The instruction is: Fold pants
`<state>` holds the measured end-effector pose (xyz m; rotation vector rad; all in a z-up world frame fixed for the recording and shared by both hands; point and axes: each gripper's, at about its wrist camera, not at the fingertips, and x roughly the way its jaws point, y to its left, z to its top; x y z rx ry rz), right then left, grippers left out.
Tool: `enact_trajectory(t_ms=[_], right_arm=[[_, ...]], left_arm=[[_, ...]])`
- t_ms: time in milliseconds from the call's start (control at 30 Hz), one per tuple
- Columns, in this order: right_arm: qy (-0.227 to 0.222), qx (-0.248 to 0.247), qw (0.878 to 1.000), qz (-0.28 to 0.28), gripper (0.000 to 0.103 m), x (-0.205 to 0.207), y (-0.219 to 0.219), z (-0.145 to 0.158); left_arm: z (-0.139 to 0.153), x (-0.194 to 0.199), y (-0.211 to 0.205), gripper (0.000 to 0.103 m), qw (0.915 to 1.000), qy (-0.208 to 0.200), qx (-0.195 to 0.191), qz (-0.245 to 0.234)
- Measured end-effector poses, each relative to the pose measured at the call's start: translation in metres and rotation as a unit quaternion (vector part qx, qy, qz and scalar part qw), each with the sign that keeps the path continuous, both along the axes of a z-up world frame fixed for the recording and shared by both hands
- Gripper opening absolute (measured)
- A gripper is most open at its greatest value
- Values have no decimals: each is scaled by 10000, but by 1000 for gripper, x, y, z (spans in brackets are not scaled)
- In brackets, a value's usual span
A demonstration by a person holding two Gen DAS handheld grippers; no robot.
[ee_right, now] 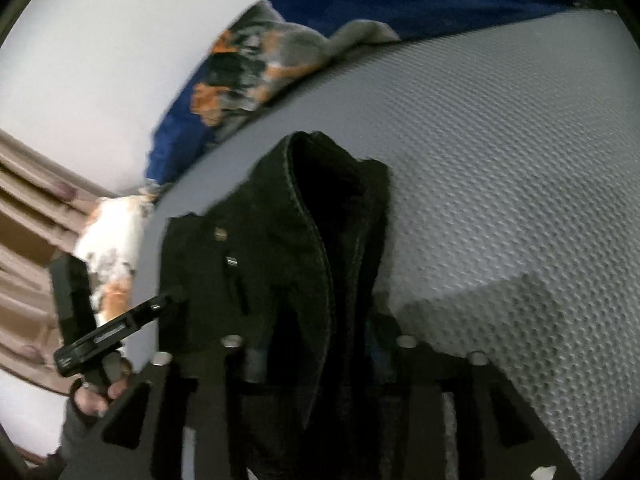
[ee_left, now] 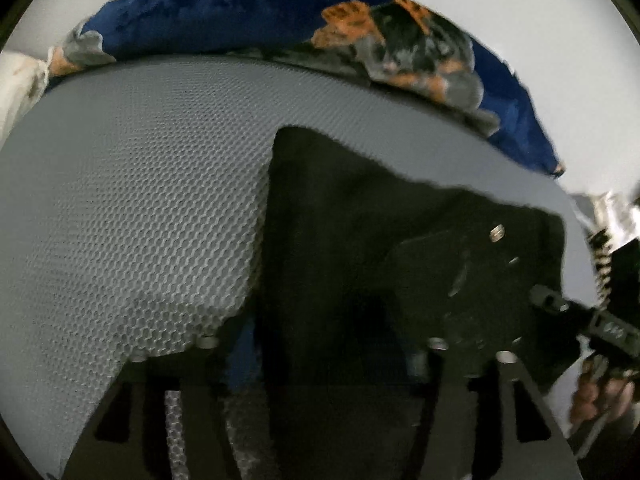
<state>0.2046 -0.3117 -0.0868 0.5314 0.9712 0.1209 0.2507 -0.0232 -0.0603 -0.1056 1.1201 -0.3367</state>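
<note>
Black denim pants (ee_right: 288, 248) with a metal button lie bunched on a grey honeycomb-textured mattress (ee_left: 132, 208), in front of a crumpled blue blanket with orange and grey print (ee_left: 240, 12). The left gripper (ee_left: 320, 360) stands partly open over the pants' edge. The right gripper (ee_right: 320, 360) is partly open, the dark fabric lying between its fingers; whether they press it cannot be told.

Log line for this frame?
pants: bunched on grey mat | left hand-held gripper: open, fabric between | right hand-held gripper: grip unclear
</note>
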Motion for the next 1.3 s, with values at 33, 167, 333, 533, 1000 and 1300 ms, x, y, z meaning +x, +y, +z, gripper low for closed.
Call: enact_trajectory(t_ms=[33,167,333,533,1000,1300], right_arm=[[-16,-47,10000,-22,40,-2,0,0],[32,-579,9983,-91,43,-13,10,9],[-383,-1126,9928,-153,44,-41,26,39],[-769,-1402,9870,-175,48,-86,51,65],[-1010,-1993,9747,-42,65,-164,121,69],[-1026,-2176,9706,34,70,-178,141,61]], left_arm=[[-2,-4,-1,69,10000,-56,77,-14],[2,-20,-4,72,9987,-270,432,11],[23,-55,-8,77,9908,-866,1042,27],[49,-105,0,85,9866,-1173,1135,72],[75,-202,20,86,9800,-1460,1339,174],[65,-227,28,86,9837,-1288,1221,295]])
